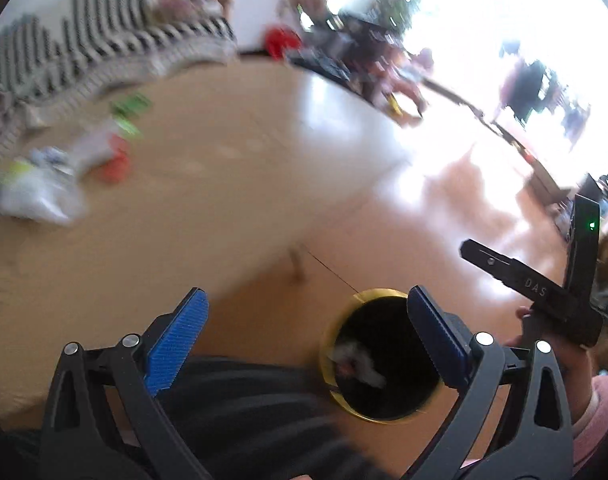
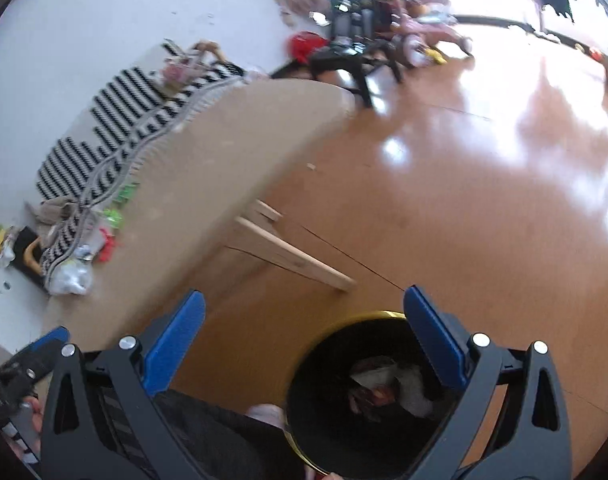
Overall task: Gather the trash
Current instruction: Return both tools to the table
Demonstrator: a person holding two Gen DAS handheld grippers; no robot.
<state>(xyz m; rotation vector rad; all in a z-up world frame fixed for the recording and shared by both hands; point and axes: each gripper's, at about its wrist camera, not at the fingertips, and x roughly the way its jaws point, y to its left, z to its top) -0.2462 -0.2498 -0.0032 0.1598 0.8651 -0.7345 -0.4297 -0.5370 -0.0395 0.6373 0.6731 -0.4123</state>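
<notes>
Both tools stand wide, with nothing between their blue pads. In the left wrist view the left tool (image 1: 306, 334) fills the lower part, its pads at about 7 and 5 o'clock. The right pad hides a part of the trash bin (image 1: 384, 384), a black round bin with a golden rim that stands on the wooden floor (image 1: 444, 208) at about 5 o'clock. Inside the bin lies crumpled white trash (image 1: 358, 362). At 3 to 4 o'clock the right tool (image 1: 532, 276) shows from the side, held by a hand (image 1: 560, 356) with a pink sleeve.

In the right wrist view the right tool (image 2: 304, 334) is also wide, and the same bin (image 2: 336, 392) is at about 5 o'clock, partly behind the right pad. In it are white paper and some reddish pieces (image 2: 388, 388). At 8 o'clock one blue pad of the left tool (image 2: 50, 340) is visible.

The table (image 2: 240, 148) is light brown and runs from 8 o'clock toward 12 o'clock. More trash (image 2: 86, 256) lies on it near its far left edge, at about 9 o'clock: a clear plastic bag, red pieces and green pieces. In the left wrist view this pile (image 1: 64, 172) is blurred, at about 9 o'clock. Behind the table is a black and white striped cloth (image 2: 116, 120).
</notes>
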